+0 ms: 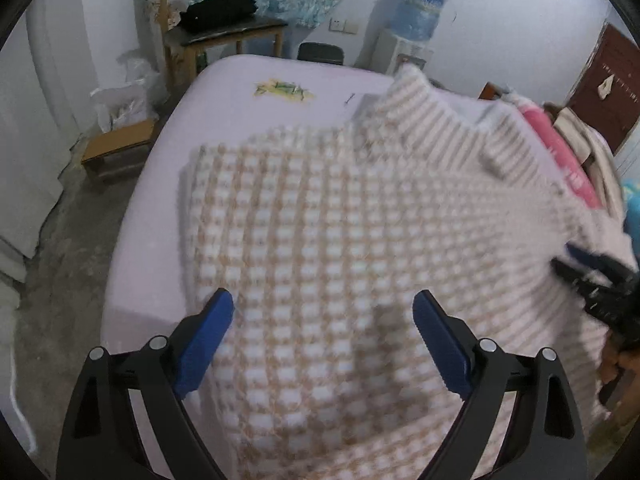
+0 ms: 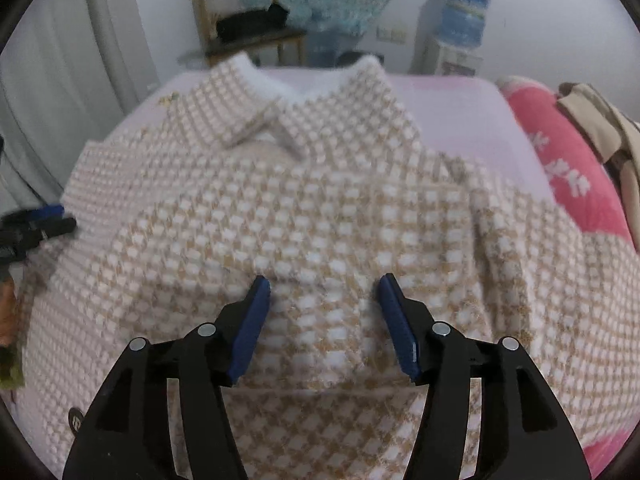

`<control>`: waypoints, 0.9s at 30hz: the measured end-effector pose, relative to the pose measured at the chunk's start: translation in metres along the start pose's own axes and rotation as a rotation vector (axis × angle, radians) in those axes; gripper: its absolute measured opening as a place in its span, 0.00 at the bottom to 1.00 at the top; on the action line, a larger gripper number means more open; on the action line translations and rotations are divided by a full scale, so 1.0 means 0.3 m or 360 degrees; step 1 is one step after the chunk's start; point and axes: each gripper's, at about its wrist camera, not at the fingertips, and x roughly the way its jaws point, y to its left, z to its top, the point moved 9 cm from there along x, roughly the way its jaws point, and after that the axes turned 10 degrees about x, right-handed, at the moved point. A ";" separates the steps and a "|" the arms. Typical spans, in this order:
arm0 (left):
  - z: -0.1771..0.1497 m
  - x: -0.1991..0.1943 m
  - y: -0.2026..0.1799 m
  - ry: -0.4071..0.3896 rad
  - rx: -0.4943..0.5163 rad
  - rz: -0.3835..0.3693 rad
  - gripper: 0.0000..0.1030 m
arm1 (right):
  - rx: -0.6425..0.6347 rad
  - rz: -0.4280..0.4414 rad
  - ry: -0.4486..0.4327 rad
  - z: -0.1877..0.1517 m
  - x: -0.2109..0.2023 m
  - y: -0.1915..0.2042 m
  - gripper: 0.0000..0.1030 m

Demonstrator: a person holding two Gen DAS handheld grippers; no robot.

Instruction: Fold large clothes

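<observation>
A large beige-and-white checked knit garment (image 1: pixel 320 216) with a collar (image 2: pixel 280 112) lies spread on a pale pink bed (image 1: pixel 224 92). It fills most of the right wrist view (image 2: pixel 320 220). My left gripper (image 1: pixel 324 312) is open, its blue pads just above the garment's near left part, holding nothing. My right gripper (image 2: pixel 324 292) is open over the middle of the garment, a soft ridge of fabric between the pads. The right gripper shows at the right edge of the left wrist view (image 1: pixel 592 280), and the left gripper at the left edge of the right wrist view (image 2: pixel 36 228).
A pink blanket (image 2: pixel 560 160) and folded clothes (image 2: pixel 600 120) lie along the bed's right side. A wooden chair (image 1: pixel 216 28) with a black item, a water dispenser (image 1: pixel 412 28) and a low wooden stool (image 1: pixel 116 148) stand beyond the bed. Rough floor (image 1: pixel 60 260) lies left.
</observation>
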 end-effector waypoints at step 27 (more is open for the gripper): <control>-0.099 -0.147 -0.256 -0.0033 0.0133 -0.0071 0.87 | 0.0112 -0.0164 0.0027 -0.360 -0.312 0.000 0.71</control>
